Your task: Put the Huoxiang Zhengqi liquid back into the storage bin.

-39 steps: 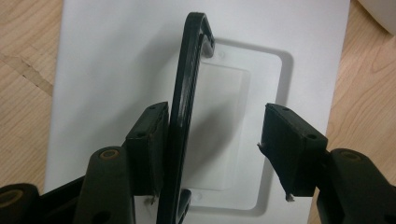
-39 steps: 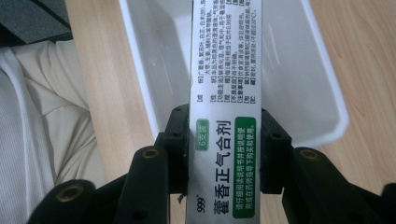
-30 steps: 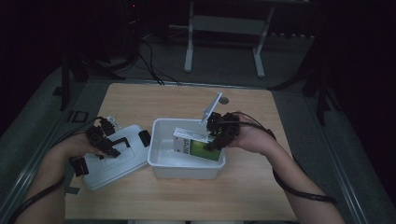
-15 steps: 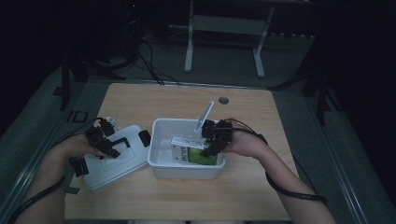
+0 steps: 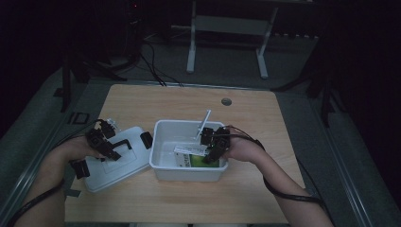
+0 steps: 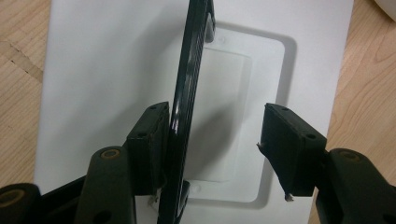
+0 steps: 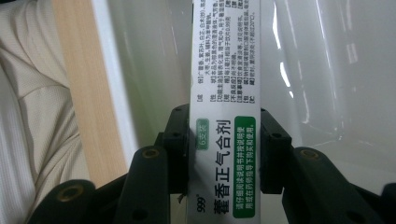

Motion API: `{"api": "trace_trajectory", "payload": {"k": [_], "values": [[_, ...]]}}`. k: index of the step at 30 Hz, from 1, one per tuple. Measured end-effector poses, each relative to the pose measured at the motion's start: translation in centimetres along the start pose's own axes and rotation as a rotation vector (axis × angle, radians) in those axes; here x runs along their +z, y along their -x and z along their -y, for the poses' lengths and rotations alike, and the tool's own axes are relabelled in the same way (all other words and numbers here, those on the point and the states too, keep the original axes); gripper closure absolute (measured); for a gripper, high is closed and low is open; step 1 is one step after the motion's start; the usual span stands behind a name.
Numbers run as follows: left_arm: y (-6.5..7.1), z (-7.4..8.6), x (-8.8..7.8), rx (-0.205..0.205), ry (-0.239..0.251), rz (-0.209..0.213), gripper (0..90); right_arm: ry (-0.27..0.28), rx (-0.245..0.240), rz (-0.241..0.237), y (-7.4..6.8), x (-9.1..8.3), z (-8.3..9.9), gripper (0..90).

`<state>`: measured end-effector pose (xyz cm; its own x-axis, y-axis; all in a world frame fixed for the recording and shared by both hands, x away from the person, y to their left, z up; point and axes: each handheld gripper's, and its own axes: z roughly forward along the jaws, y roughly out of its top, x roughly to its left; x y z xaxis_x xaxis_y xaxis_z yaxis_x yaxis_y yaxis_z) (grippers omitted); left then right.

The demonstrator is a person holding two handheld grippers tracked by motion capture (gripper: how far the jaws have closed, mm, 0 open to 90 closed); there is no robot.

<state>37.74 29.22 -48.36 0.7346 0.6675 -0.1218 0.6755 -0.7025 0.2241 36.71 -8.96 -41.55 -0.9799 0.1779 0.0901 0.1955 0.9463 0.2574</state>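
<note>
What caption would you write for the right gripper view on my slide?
The right tool holds a white and green box inside a white tub.

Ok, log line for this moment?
right hand-held gripper: shut on medicine box, inside white bin | left hand-held gripper: open at lid handle

Readable text: only on the medicine box point(image 7: 224, 107).
I read "999" and "藿香正气合剂" in green along its white face, "6支装" on a small green tag; the green band's print and the block of small print above are too fine to make out.
</note>
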Motion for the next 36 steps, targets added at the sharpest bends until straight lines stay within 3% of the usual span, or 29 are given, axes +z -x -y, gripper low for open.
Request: {"api": "trace_trajectory", "payload": {"k": [19, 31, 36], "values": [[0.0, 0.1, 0.2, 0.0, -0.001, 0.008, 42.9, -0.032, 0.021, 0.002, 1.3, 2.5, -0.1, 63.2], [0.1, 0.0, 0.0, 0.004, -0.003, 0.012, 43.9, -0.018, 0.038, 0.003, 1.4, 2.5, 0.1, 61.4], [0.3, 0.0, -0.1, 0.011, -0.008, 0.014, 46.0, 0.008, 0.046, -0.003, 1.3, 1.7, 0.2, 55.4]]}}
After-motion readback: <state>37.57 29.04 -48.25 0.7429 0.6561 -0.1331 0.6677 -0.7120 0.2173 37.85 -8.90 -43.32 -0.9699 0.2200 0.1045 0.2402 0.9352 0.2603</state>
